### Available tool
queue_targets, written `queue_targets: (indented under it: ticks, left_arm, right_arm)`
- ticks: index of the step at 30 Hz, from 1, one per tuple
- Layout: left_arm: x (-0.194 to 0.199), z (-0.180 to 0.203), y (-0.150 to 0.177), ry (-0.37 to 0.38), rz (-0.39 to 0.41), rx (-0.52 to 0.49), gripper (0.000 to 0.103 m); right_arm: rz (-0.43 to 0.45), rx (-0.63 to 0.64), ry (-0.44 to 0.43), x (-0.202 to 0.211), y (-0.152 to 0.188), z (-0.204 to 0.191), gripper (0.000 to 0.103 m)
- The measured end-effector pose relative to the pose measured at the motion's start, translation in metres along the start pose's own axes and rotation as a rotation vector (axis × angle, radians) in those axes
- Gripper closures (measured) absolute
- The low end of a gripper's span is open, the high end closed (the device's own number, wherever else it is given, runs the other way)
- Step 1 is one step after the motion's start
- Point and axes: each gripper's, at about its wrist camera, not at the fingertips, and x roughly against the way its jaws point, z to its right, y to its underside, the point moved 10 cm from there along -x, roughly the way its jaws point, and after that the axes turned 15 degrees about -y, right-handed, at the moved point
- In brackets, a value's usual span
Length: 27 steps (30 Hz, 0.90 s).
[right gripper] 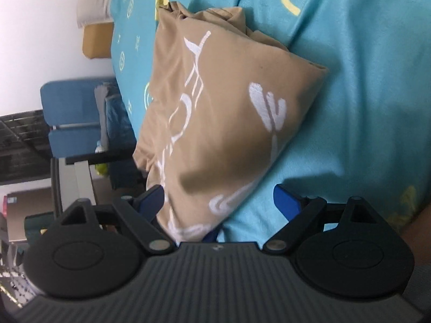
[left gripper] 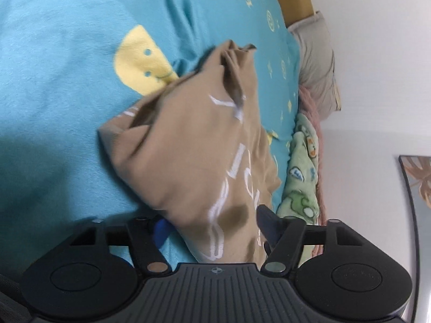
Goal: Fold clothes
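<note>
The tan shirt (left gripper: 194,145) lies bunched on the teal bedsheet (left gripper: 62,86). The left tongs (left gripper: 212,223) stand apart, with the shirt's near edge between their fingers. The right tongs (right gripper: 221,202) also stand apart around the shirt's (right gripper: 215,113) near corner.

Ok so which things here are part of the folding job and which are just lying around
Job:
tan shirt, folded into a bundle
left gripper, fingers apart around the shirt's near end
right gripper, fingers apart, shirt between them
teal sheet, the surface under the shirt

Lying about:
green blanket
grey pillow
blue chair
</note>
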Motion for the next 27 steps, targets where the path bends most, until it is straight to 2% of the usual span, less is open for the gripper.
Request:
queue_targets:
  ticks: [2, 4, 6, 8, 10, 13, 15, 18, 21, 24, 27]
  left_arm:
    - [-0.001, -0.002, -0.002, 0.001, -0.001, 0.011, 0.038]
    - [-0.002, -0.005, -0.005, -0.006, -0.003, 0.024, 0.038]
    - [-0.004, -0.009, -0.006, -0.020, -0.012, 0.040, 0.031]
    - [-0.006, -0.010, -0.008, -0.023, -0.019, 0.050, 0.029]
    - [-0.007, -0.012, -0.010, -0.014, -0.026, 0.060, 0.029]
    - [-0.008, -0.016, -0.013, -0.011, -0.050, 0.112, 0.042]
    - [-0.008, -0.020, -0.016, -0.006, -0.087, 0.178, 0.057]
    - [0.001, -0.014, -0.022, 0.014, -0.102, 0.212, 0.071]
    - [0.023, 0.009, -0.023, 0.011, -0.048, 0.134, 0.082]
    - [0.049, 0.043, -0.016, 0.003, 0.012, 0.040, 0.084]
    - [0.067, 0.086, 0.003, -0.003, 0.023, -0.044, 0.085]
  right_arm:
    - [0.086, 0.015, -0.001, 0.005, -0.011, 0.001, 0.014]
    - [0.172, 0.023, 0.010, 0.015, -0.024, 0.002, 0.033]
    - [0.194, 0.019, 0.025, 0.018, -0.027, 0.005, 0.040]
    - [0.198, 0.044, 0.033, 0.018, -0.026, 0.003, 0.051]
    - [0.199, 0.075, 0.035, 0.018, -0.026, 0.000, 0.068]
    - [0.196, 0.118, 0.044, 0.020, -0.027, -0.007, 0.078]
    - [0.200, 0.131, 0.045, 0.021, -0.027, -0.014, 0.081]
    - [0.199, 0.155, 0.035, 0.025, -0.030, -0.032, 0.084]
    - [0.193, 0.203, 0.015, 0.033, -0.028, -0.057, 0.085]
    - [0.190, 0.234, -0.013, 0.050, -0.031, -0.080, 0.085]
    - [0.201, 0.251, -0.045, 0.074, -0.044, -0.101, 0.085]
